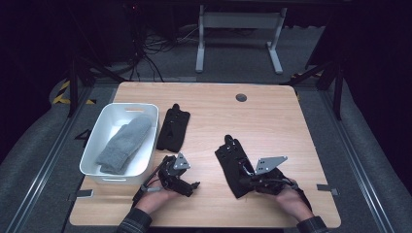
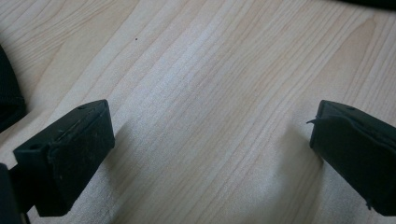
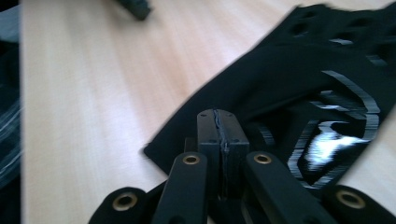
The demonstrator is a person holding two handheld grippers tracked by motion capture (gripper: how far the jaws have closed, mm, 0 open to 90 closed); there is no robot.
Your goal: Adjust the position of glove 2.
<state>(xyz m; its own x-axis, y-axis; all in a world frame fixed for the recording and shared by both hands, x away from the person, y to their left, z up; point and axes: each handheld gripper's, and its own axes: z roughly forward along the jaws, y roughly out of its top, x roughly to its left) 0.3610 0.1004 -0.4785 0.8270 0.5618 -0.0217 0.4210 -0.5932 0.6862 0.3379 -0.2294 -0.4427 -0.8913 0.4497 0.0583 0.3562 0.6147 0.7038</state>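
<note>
A black glove [image 1: 232,155] with a white logo [image 3: 289,84] lies on the wooden table [image 1: 272,121] at the front right. My right gripper [image 1: 245,175] [image 3: 219,126] sits at its near cuff end, jaws pressed together with the glove's edge pinched between them. My left gripper [image 1: 195,185] [image 2: 210,149] rests low over bare wood at the front centre, jaws wide apart with nothing between them. A second black glove [image 1: 173,127] lies flat beside the bin.
A white bin [image 1: 104,121] at the table's left holds a grey knitted piece [image 1: 124,143]. A dark grommet [image 1: 241,97] sits near the far edge. Bare wood spreads across the far and right parts of the table.
</note>
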